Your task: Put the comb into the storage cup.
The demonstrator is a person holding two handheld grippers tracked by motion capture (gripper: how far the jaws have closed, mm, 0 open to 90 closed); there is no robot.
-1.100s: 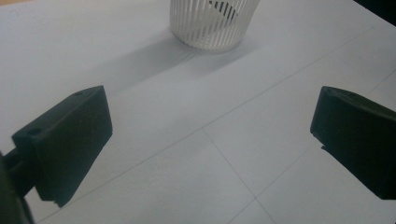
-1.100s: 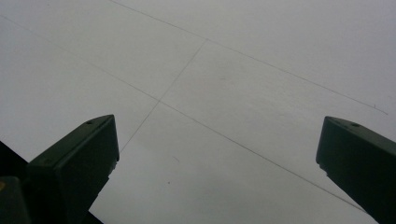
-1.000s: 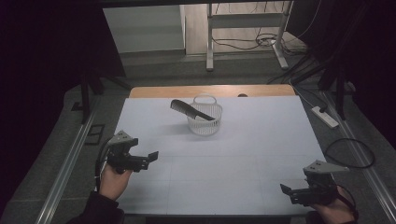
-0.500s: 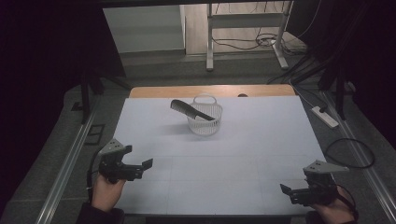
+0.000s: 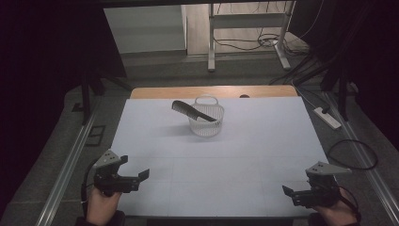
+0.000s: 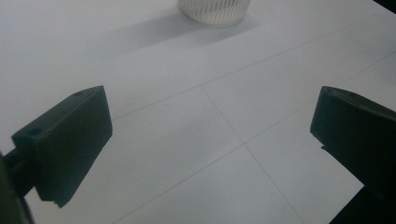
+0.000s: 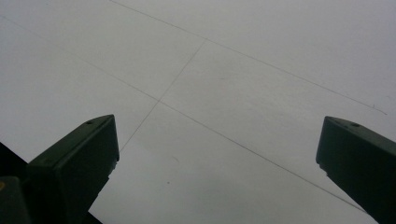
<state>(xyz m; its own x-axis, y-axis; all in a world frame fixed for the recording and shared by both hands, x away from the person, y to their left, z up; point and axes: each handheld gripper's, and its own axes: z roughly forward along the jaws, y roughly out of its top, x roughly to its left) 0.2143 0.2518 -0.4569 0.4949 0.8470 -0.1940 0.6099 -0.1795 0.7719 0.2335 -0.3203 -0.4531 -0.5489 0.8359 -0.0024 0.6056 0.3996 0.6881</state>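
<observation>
A small white ribbed basket (image 5: 206, 121) stands on the white table (image 5: 244, 141) toward the far middle, and a black comb (image 5: 192, 111) lies tilted across its rim, sticking out to the left. The basket's base (image 6: 215, 10) shows at the top of the left gripper view. My left gripper (image 5: 140, 178) is at the near left corner, open, with only bare table between its jaws. My right gripper (image 5: 288, 192) is at the near right corner, also open over bare table (image 7: 224, 93). Both are far from the basket.
A wooden strip (image 5: 211, 91) edges the table's far side. Metal rails (image 5: 66, 169) run along both sides. A power strip (image 5: 328, 117) and a coiled cable (image 5: 353, 154) lie on the floor at right. A metal frame (image 5: 244, 28) stands beyond the table.
My left gripper has drawn back toward the near left corner of the table. The right gripper has stayed put, and so have the basket and comb.
</observation>
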